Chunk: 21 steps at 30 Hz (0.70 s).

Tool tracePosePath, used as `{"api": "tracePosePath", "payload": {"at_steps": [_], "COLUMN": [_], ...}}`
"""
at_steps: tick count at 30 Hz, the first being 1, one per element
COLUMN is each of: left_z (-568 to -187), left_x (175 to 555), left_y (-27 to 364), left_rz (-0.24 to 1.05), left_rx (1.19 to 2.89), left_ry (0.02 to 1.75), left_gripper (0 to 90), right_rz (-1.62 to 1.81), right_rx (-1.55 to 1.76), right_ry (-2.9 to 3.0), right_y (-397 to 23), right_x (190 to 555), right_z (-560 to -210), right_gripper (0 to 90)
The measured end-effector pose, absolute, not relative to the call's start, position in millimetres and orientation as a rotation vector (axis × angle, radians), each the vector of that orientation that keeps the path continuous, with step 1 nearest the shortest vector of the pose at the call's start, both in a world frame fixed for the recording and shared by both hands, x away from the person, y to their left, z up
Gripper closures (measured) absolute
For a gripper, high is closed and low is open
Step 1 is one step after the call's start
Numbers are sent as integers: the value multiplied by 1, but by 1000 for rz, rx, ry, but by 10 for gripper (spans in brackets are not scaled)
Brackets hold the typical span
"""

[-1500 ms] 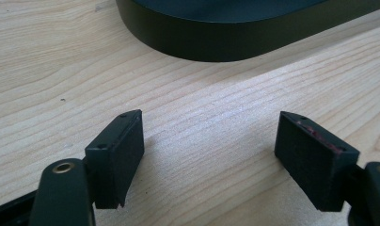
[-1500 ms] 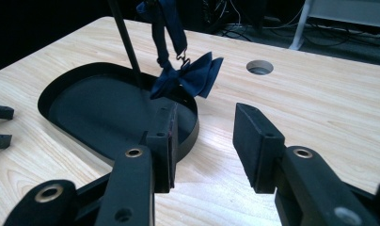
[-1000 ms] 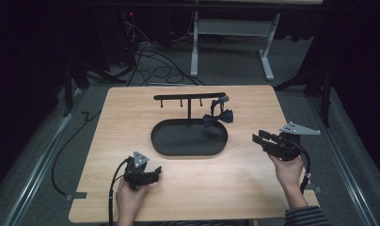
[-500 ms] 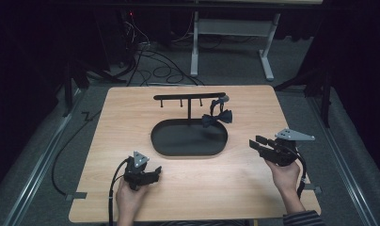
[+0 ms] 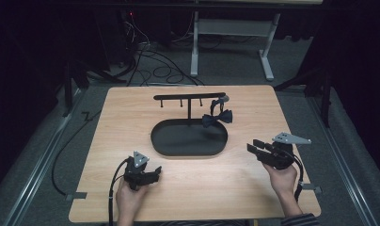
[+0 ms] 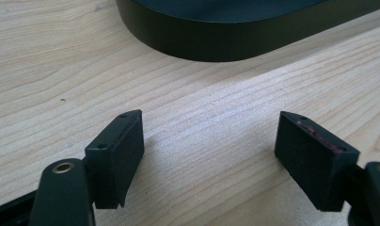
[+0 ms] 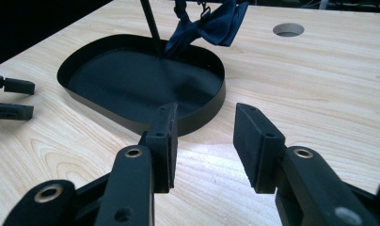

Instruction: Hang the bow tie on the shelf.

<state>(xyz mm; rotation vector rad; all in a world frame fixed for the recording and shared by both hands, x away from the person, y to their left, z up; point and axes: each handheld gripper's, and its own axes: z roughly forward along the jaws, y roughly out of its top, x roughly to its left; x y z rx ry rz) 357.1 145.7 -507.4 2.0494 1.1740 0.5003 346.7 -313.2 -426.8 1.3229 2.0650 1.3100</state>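
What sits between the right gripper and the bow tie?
The near rim of the black tray, past bare wood, seen in the right gripper view; bow tie hangs beyond.

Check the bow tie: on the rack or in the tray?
On the rack. The bow tie hangs from the rack's right hook, above the tray.

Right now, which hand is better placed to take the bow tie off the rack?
Right. The right tongs stand open on the bow tie's side of the tray, pointing toward it. The left tongs sit open, low near the table's front edge.
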Motion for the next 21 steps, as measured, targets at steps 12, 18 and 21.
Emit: {"api": "tracePosePath", "payload": {"at_steps": [12,18,21], "left_z": [-507,-507,-507], "left_x": [357,357,357], "left_y": [146,146,146], "left_rz": [500,500,500], "left_rx": [2049,2049,2049], "left_ry": [1174,1174,1174], "left_gripper": [248,248,248], "right_rz": [1310,1308,1311], "right_rx": [1345,1352,1358], "right_ry": [2082,2090,2091], "right_y": [-310,-306,-305], "right_x": [346,345,344], "right_z": [-438,-443,-444], "right_gripper": [621,621,622]}}
